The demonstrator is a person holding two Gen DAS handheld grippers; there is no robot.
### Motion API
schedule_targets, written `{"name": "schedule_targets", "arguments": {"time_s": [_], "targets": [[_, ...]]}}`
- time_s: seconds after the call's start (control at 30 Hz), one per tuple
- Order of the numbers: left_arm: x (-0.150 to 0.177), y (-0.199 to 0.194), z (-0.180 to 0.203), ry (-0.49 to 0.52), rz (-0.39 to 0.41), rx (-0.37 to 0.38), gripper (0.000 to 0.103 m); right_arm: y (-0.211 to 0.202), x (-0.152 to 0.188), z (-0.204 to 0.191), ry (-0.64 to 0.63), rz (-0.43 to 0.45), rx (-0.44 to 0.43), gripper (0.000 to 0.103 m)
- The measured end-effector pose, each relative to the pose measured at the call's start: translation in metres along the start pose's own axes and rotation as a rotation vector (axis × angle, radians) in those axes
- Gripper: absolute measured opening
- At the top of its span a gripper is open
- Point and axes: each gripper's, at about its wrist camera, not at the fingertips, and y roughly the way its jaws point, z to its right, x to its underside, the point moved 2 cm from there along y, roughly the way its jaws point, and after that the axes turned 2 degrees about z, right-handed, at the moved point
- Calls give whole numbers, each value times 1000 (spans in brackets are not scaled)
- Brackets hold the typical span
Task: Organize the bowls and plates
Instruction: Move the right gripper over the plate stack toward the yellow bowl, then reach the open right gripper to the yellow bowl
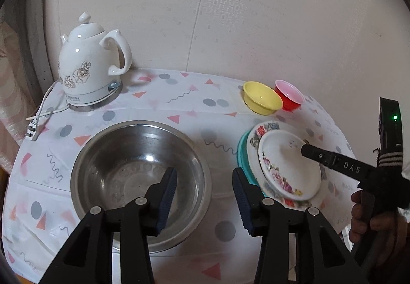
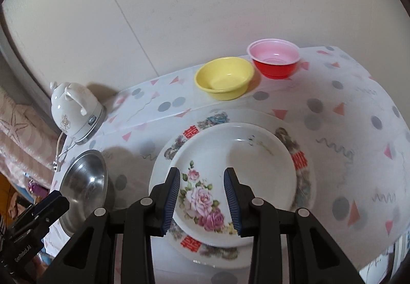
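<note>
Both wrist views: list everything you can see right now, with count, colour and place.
Steel bowl: one, silver, table's left, empty.
Rose plate: one, white, floral, top of the stack.
Patterned plate: one, white with red marks, under it.
Teal plate: one, bottom of the stack.
Yellow bowl: one, far edge.
Red bowl: one, pink inside, beside the yellow.
Kettle: one, white, far left corner.
Tablecloth: one, white, patterned.
Left claw: open, empty.
Right claw: open above the rose plate.
Hand: one, holding the right claw's handle.
</note>
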Motion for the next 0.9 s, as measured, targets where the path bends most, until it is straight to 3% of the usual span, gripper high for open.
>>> {"name": "schedule_targets", "arguments": {"time_s": [0.2,0.9], "targets": [[-7,11,-1,-55,-6,-44,46,14,-6,-13,-108,-24,-35,36],[-26,48,52,-41,-19,-70,47,24,-48,36,-101,-43,-83,36]]}}
